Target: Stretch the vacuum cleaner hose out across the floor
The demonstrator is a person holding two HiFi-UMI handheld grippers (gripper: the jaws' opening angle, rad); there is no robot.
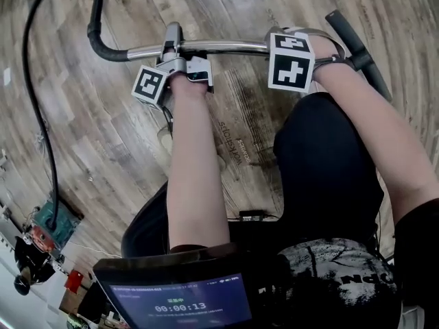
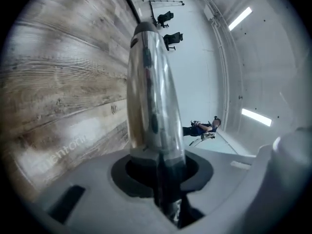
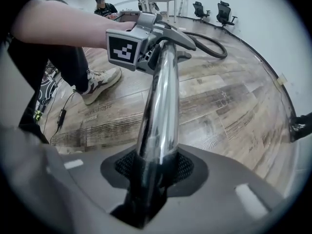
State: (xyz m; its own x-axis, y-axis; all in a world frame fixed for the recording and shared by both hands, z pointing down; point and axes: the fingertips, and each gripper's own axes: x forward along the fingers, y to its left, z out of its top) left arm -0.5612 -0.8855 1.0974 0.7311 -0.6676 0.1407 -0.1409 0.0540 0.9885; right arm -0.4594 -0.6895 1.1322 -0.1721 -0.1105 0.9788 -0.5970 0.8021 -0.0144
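Note:
A chrome vacuum wand tube [image 1: 226, 46] lies crosswise above the wooden floor in the head view. From its left end the black hose [image 1: 95, 19] bends up and out of the picture; a black end piece [image 1: 353, 41] sticks out on the right. My left gripper [image 1: 173, 46] is shut on the tube near its left end, and the tube [image 2: 148, 96] runs straight out from between its jaws [image 2: 163, 179]. My right gripper [image 1: 288, 46] is shut on the tube [image 3: 161, 111] further right, its jaws [image 3: 151, 174] pointing down. The right gripper view also shows the left gripper [image 3: 141, 43] and the hose [image 3: 209, 42] beyond it.
A thin black cable [image 1: 31, 94] curves over the floor at the left toward electronic gear [image 1: 41, 235] at the lower left. A screen [image 1: 182, 303] hangs at my chest. My shoe [image 3: 100, 84] stands close by. Office chairs [image 3: 222, 11], a table [image 3: 158, 1] and a seated person are far off.

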